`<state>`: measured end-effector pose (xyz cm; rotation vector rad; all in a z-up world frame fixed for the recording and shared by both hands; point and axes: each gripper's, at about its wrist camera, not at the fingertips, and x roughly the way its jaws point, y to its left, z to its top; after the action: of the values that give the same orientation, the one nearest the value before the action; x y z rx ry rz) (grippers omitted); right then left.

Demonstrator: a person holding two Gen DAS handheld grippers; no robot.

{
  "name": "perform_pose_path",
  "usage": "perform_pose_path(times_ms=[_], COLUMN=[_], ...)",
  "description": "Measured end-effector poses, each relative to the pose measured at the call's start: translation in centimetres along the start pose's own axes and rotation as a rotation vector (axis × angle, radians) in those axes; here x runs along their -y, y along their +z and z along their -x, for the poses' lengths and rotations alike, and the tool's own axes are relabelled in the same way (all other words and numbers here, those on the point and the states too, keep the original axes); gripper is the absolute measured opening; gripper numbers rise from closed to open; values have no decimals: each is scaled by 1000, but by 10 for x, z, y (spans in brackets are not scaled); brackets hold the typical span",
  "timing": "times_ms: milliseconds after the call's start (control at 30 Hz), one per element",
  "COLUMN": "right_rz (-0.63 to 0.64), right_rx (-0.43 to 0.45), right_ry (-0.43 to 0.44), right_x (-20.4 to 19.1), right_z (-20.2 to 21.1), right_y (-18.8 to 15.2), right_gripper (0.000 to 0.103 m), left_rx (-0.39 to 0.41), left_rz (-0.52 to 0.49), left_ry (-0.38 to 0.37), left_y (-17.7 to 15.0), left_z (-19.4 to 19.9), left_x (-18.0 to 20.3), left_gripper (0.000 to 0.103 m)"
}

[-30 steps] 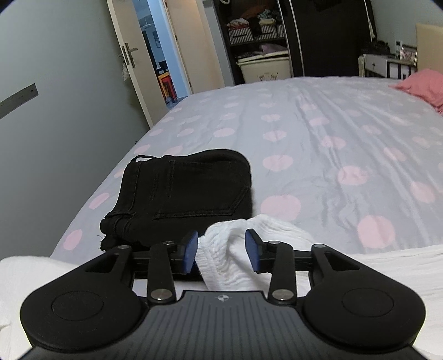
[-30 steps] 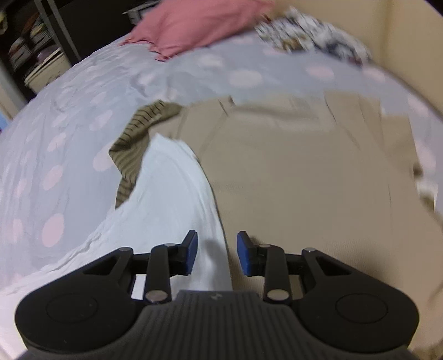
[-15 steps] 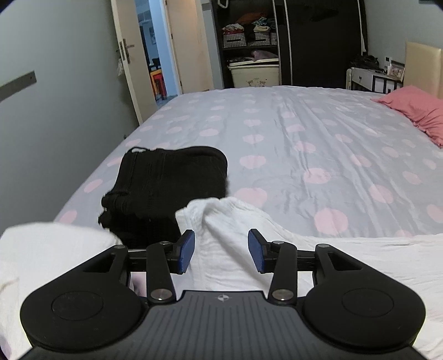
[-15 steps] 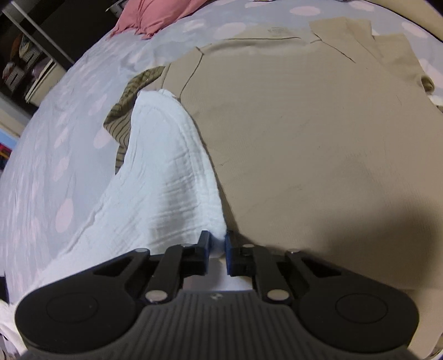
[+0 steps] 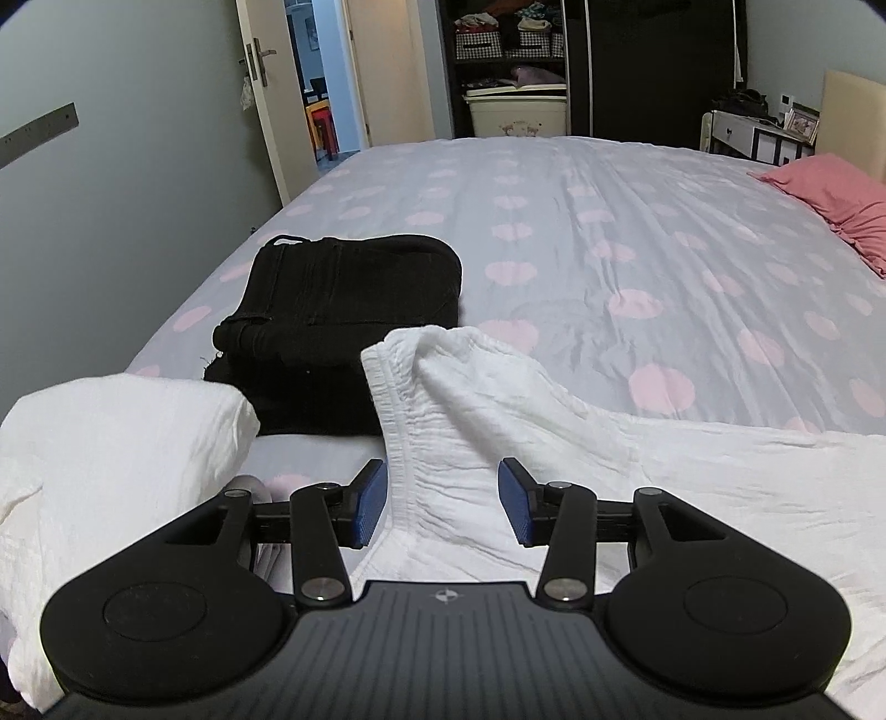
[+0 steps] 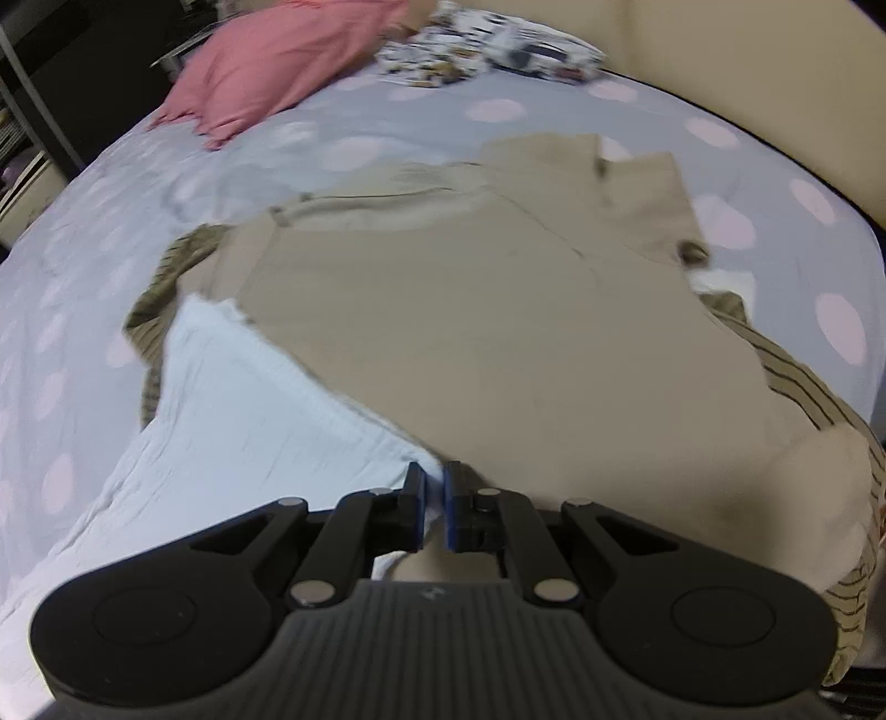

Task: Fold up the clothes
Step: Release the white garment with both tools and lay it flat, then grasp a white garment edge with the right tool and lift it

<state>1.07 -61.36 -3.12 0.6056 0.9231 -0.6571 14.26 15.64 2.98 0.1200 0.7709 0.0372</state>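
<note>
A white crinkled garment (image 5: 554, 421) lies across the near part of the bed, one raised fold standing between the blue pads of my left gripper (image 5: 443, 503), which is open around it. In the right wrist view the same white garment (image 6: 238, 410) stretches left, and my right gripper (image 6: 435, 507) is shut on its edge. A folded black pair of trousers (image 5: 343, 310) sits just beyond the left gripper. A beige garment (image 6: 498, 332) lies spread flat ahead of the right gripper, over a striped olive garment (image 6: 152, 310).
The bed (image 5: 609, 221) has a grey cover with pink dots. A pink pillow (image 5: 830, 194) lies at the head, also in the right wrist view (image 6: 277, 61), beside a patterned cloth (image 6: 498, 44). A wall, open door (image 5: 310, 99) and wardrobe stand beyond the bed.
My right gripper closed on the white garment's edge and lifted it. My left gripper stayed open as the white fold rose between its pads; the view lifted.
</note>
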Motion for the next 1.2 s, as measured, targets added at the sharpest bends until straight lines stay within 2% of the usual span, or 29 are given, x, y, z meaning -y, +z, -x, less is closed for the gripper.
perform_pose_path(times_ms=[100, 167, 333, 533, 700, 833, 1000, 1033, 1100, 1133, 1200], right_rz=[-13, 20, 115, 212, 420, 590, 881, 954, 1090, 1177, 1335], right_rx=[-16, -12, 55, 77, 60, 39, 46, 44, 47, 50, 71], right_ry=[32, 30, 30, 157, 267, 326, 399, 417, 427, 421, 411], right_x=[6, 2, -13, -32, -67, -95, -133, -142, -155, -162, -171], right_z=[-7, -5, 15, 39, 53, 58, 67, 68, 68, 68, 68], right_y=[0, -1, -2, -24, -62, -97, -153, -167, -193, -209, -237], right_gripper=[8, 14, 23, 23, 23, 24, 24, 25, 37, 46, 48], left_rx=[-7, -13, -20, -33, -57, -80, -108, -109, -111, -111, -106], left_rz=[-6, -15, -37, -121, -190, -185, -178, -180, -190, -204, -249], left_ry=[1, -1, -41, -89, -98, -95, -89, -88, -90, -93, -98], left_y=[-5, -8, -20, -48, -78, -97, -116, -119, -124, -127, -132], left_z=[2, 3, 13, 24, 33, 41, 49, 52, 55, 57, 60], left_x=[-1, 0, 2, 5, 3, -4, -12, -13, -14, -14, -10], left_gripper=[42, 42, 42, 43, 44, 44, 44, 44, 44, 45, 45])
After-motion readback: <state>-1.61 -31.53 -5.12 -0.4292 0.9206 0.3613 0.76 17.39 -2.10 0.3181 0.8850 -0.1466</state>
